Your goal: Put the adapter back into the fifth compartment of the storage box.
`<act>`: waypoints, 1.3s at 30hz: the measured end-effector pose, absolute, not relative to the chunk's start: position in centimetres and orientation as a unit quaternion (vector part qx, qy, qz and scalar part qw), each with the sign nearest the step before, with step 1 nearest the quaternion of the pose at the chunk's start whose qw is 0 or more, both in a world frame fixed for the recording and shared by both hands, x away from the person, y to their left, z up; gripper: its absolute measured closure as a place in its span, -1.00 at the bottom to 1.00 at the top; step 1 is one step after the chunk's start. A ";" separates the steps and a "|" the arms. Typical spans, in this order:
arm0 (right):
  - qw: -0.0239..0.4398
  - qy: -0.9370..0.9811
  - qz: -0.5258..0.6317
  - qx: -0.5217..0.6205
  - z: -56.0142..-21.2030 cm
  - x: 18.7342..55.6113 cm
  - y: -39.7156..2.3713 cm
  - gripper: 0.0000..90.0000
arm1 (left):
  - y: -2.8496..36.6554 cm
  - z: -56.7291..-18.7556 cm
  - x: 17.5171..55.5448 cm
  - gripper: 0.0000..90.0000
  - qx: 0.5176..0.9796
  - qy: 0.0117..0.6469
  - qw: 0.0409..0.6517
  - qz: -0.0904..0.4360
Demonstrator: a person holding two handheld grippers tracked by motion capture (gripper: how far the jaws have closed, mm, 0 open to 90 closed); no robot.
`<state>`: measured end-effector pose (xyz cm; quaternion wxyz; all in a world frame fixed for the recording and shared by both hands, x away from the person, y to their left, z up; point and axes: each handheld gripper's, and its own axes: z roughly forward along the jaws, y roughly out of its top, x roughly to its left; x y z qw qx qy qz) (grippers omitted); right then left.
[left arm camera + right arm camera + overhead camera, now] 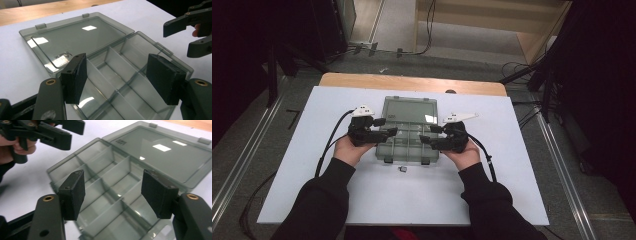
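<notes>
**A:** So what are the jaws doing right now?

**B:** Both pairs are spread wide with nothing between the pads. The left gripper (388,132) and the right gripper (428,135) point in at each other over the plastic box (408,142), one coming in from each side. Looking along the left one (117,77), all you see in the gap is the compartments underneath. Same deal with the right one (117,195). No pad is pressing on anything as far as I can see.

**A:** And the box itself?

**B:** Middle of the white sheet (512,165) that covers the table. It's a smoky see-through organizer, lid (409,110) flipped all the way open and lying flat on the far side, with ceiling lights glaring off it. The tray part (130,75) is split up by dividers (113,173) into a bunch of compartments, and the ones I can see into look bare. Two little latches sit on the near edge.

**A:** Anything else lying around?

**B:** One small dark bit (402,169) on the sheet just in front of the box, too tiny to make out. Person's in dark sleeves (319,200), and a cable (329,142) trails off each gripper. A strip of bare wooden tabletop (412,82) shows past the sheet.
</notes>
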<state>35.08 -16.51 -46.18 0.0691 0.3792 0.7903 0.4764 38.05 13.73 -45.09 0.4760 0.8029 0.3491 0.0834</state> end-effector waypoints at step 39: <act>0.005 0.811 0.490 0.319 -45.9 31.7 -16.2 -0.23 | 14.4 -45.0 33.3 -0.26 0.828 0.301 0.471 0.034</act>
